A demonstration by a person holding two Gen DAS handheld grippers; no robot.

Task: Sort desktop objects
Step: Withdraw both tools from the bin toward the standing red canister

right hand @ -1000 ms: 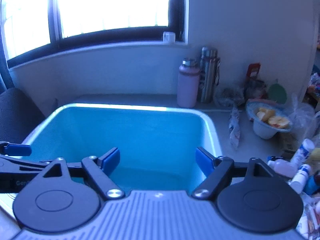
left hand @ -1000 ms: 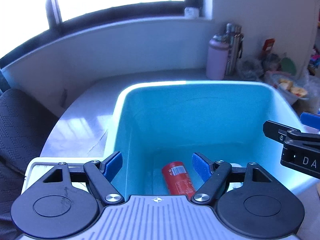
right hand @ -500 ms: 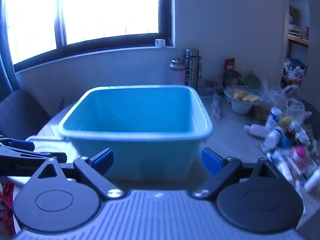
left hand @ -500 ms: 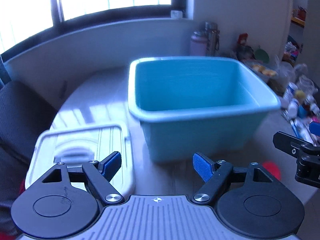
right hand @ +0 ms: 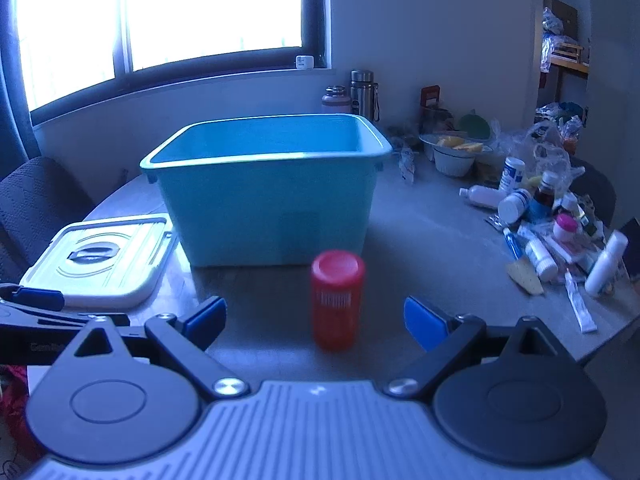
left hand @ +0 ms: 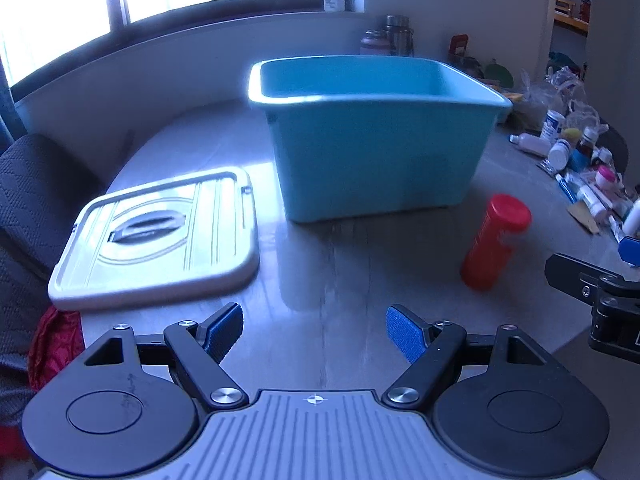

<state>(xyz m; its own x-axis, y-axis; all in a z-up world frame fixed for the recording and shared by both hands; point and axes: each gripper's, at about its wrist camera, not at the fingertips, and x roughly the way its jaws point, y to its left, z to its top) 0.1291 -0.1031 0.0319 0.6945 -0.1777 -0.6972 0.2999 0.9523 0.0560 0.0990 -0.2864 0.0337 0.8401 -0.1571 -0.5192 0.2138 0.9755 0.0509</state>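
Note:
A teal plastic bin (left hand: 380,136) (right hand: 268,192) stands in the middle of the grey table. A red cylindrical bottle (right hand: 337,300) (left hand: 494,240) stands upright on the table in front of the bin. My right gripper (right hand: 315,318) is open and empty, with the bottle just beyond its fingertips. My left gripper (left hand: 315,334) is open and empty over bare table, left of the bottle. The bin's white lid (left hand: 160,236) (right hand: 100,256) lies flat to the left of the bin.
A heap of small bottles, tubes and packets (right hand: 552,232) (left hand: 580,168) covers the table's right side. Flasks (right hand: 362,92), a bowl of food (right hand: 454,152) and bags stand at the back wall. A dark chair (left hand: 28,200) is at the left edge.
Both grippers have pulled back and up from over the bin to the near side of the table. The bin now looks farther off and the standing red bottle has come into view.

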